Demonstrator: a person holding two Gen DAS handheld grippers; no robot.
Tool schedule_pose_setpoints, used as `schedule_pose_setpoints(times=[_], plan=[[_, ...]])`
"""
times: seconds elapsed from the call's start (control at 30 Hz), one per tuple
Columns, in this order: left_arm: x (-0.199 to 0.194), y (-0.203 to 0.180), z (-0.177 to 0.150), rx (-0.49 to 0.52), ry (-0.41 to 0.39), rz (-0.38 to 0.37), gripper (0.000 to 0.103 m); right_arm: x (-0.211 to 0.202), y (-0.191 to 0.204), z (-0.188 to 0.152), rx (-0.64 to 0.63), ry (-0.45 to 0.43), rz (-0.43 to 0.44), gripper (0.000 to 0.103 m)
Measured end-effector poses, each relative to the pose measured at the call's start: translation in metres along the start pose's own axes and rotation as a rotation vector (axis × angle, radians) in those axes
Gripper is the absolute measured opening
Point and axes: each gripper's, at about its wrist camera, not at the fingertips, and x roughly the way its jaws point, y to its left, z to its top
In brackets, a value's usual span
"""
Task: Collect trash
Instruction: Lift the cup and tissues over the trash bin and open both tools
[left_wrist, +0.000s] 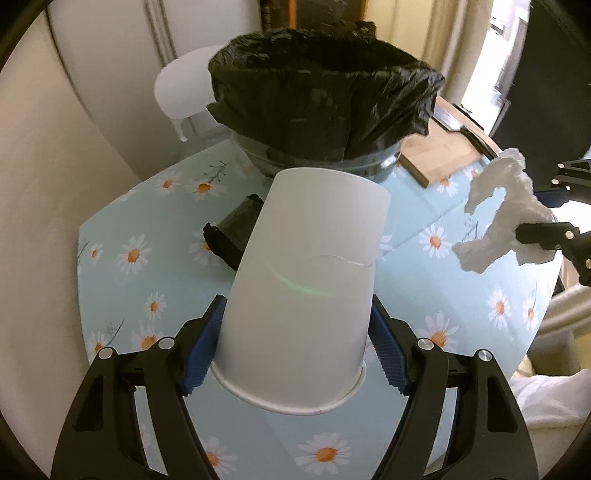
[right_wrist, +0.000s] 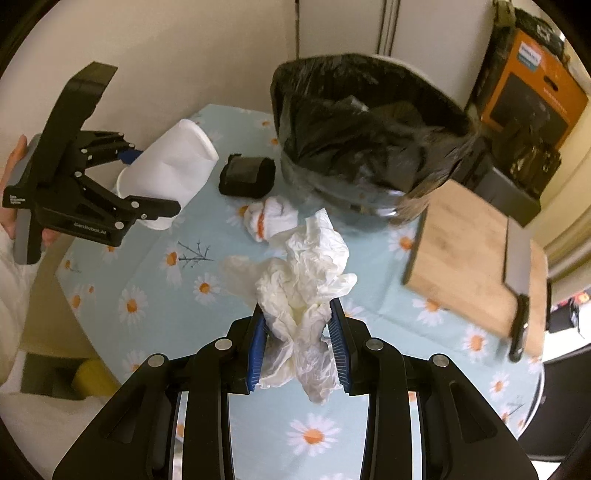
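Both wrist views close above the tabletop (left_wrist: 110, 258), each facing the lined bin (right_wrist: 369, 136) at 12 o'clock.

Paper cup (left_wrist: 303, 291) fills your left view, hides most of black roll (left_wrist: 236, 230) and bin (left_wrist: 321, 110) base ahead. Bin interior out of sight from left. Right view: cutting board (right_wrist: 476, 254) and knife (right_wrist: 519, 291) blurred; orange box (right_wrist: 532, 85) print unreadable, cut by frame edge.

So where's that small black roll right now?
In the right wrist view, the black roll lies on the flowered table, between the paper cup and the lined bin.
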Motion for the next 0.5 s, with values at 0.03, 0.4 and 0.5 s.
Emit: schedule_pose_setpoints(times=[0.03, 0.4, 0.5], plan=[[-0.003, -0.005, 0.001, -0.013, 0.000, 0.005, 0.074, -0.005, -0.004, -0.001, -0.012, -0.009, 0.002, 0.030], [-0.019, -0.042, 0.006, -0.174, 0.041, 0.029, 0.074, -0.047, -0.049, -0.007, -0.105, -0.113, 0.021, 0.030], [-0.027, -0.050, 0.008, -0.197, 0.022, 0.045, 0.074, -0.060, -0.060, -0.007, -0.135, -0.146, 0.039, 0.030]])
